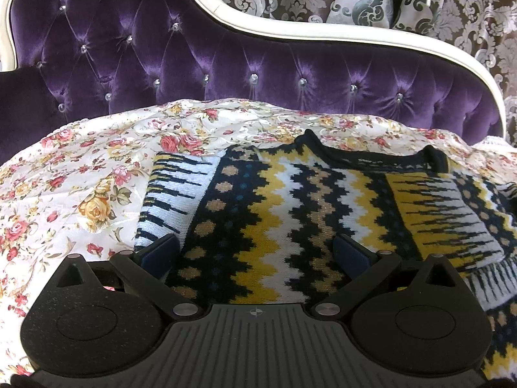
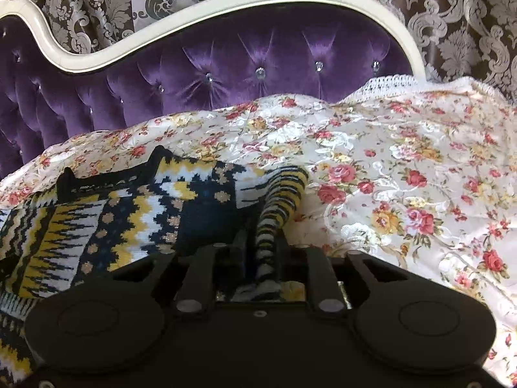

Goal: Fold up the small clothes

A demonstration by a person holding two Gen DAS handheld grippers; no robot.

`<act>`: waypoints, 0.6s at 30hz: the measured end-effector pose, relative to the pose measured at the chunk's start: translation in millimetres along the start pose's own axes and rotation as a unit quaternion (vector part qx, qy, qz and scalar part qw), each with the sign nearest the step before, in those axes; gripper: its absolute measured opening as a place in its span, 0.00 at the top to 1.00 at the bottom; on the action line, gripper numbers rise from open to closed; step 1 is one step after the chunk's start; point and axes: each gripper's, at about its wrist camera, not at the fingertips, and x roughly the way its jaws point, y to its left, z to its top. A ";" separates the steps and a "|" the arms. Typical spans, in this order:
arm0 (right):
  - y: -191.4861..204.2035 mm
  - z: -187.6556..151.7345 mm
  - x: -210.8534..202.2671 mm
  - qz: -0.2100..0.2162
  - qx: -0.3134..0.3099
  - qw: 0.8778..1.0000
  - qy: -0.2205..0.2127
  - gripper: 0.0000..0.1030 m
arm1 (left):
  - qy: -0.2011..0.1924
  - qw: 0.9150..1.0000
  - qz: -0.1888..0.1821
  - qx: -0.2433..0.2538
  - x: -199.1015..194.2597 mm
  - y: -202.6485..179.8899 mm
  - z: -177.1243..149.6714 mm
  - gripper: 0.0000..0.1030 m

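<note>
A small knit sweater (image 1: 284,213) with navy, yellow and white zigzag bands lies flat on a floral bedspread (image 1: 80,194), its dark collar toward the headboard. My left gripper (image 1: 257,252) is open and rests low over the sweater's lower body, fingers spread wide. In the right wrist view the same sweater (image 2: 129,220) lies to the left. My right gripper (image 2: 258,249) is shut on the sweater's striped right sleeve (image 2: 284,200), which rises from the fingers and bends back toward the body.
A purple tufted velvet headboard (image 1: 226,58) with a white curved frame (image 2: 206,16) stands behind the bed. Patterned damask curtains (image 2: 468,32) hang beyond it. The floral bedspread (image 2: 404,194) spreads to the right of the sweater.
</note>
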 end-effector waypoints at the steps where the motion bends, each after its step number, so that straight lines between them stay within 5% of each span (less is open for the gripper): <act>1: -2.2 1.5 -2.6 0.001 0.009 1.000 -0.006 0.49 | 0.002 1.000 -0.001 0.001 0.3 0.3 1.2 0.00; 4: -6.5 1.1 -13.7 0.008 0.025 0.999 -0.019 0.33 | 0.004 1.000 -0.005 0.002 -0.9 1.2 2.1 0.00; 8: -13.8 1.8 -33.4 0.025 0.053 0.998 -0.023 0.27 | 0.014 1.000 -0.004 0.024 -11.2 0.2 6.2 0.01; 10: -14.8 2.5 -45.4 0.041 0.059 0.997 -0.023 0.13 | 0.010 1.000 0.008 0.027 -23.1 1.1 5.0 0.02; 14: -10.9 -2.5 -85.3 0.060 0.054 0.996 -0.042 0.08 | -0.016 0.998 0.060 0.024 -62.8 9.1 2.7 0.02; 18: -2.0 -17.1 -132.2 0.093 0.034 0.993 -0.064 0.00 | -0.062 0.996 0.067 0.019 -119.1 20.3 -2.0 0.02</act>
